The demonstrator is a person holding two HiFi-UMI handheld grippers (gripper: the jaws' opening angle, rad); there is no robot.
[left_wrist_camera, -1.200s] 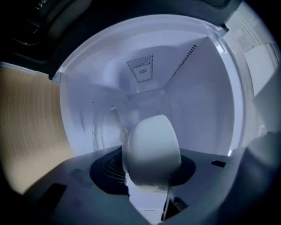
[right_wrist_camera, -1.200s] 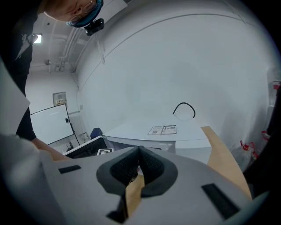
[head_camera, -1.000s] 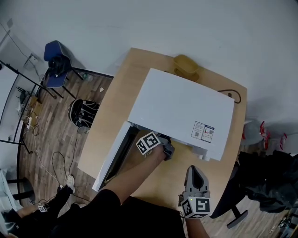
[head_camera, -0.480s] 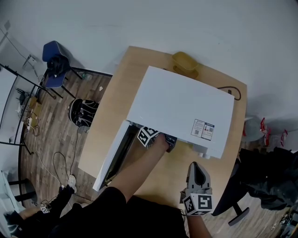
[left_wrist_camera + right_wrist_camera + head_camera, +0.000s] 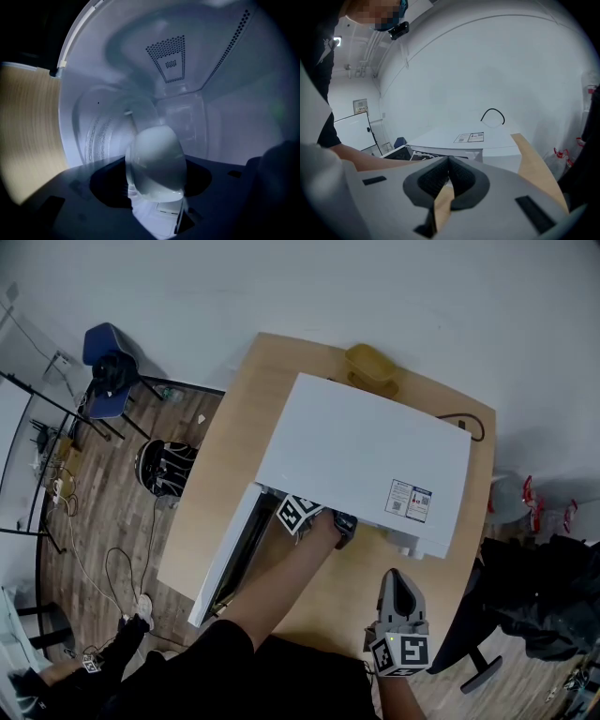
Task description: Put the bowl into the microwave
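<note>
Left gripper view | left hand-held gripper jaws opening round bowl (clear of microwave walls) | right hand-held gripper pressed together

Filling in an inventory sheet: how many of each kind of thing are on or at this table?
Microwave: 1
Grippers: 2, left gripper, right gripper
Bowl: 1, between the left gripper's opening jaws
Yellow container: 1
Black cable: 1
Total: 6

Black short-sleeved top at lower centre; grey left gripper and right gripper, each carrying a black-and-white square-marker cube.
</note>
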